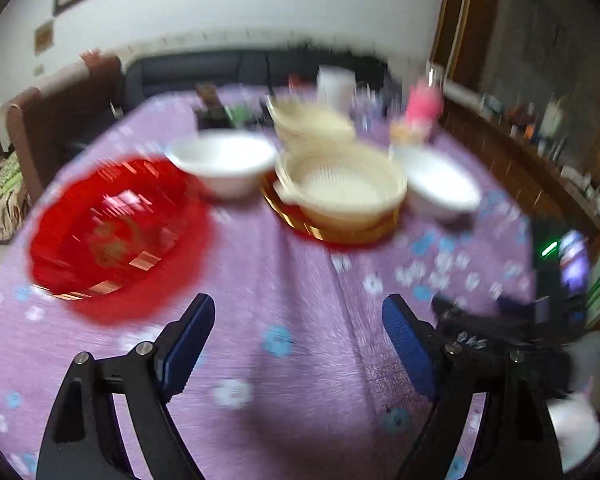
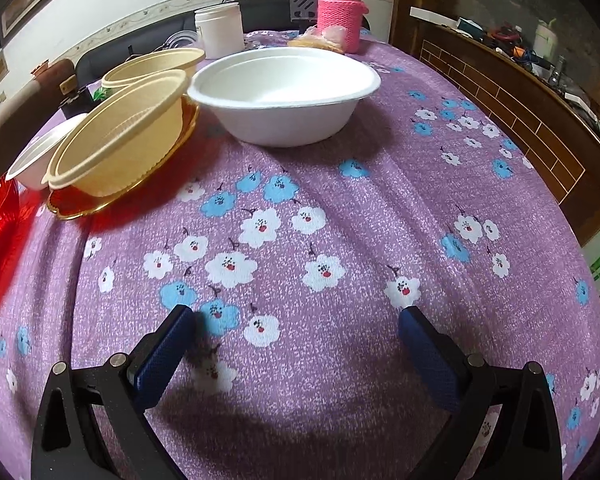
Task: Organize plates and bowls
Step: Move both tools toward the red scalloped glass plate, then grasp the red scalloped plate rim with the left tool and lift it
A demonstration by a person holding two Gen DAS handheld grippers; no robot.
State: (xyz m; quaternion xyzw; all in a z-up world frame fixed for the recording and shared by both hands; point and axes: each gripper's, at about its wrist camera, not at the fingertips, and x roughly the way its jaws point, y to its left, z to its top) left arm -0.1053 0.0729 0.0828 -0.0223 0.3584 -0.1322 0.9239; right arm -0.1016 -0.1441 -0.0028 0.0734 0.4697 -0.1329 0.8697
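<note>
Both wrist views show fingers (image 1: 298,316) (image 2: 298,326) apart, holding nothing, over flowered tablecloth (image 2: 340,216).

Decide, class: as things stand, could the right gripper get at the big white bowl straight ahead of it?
Probably yes. The right gripper is open and holds nothing, and only bare flowered tablecloth lies between it and the white bowl. The cream bowl sits off to the side.

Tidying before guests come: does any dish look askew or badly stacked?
Yes. The cream bowl leans tilted on the gold-rimmed plate rather than sitting flat. Nothing looks spilled or broken; the left view is too blurred for fine damage.
</note>
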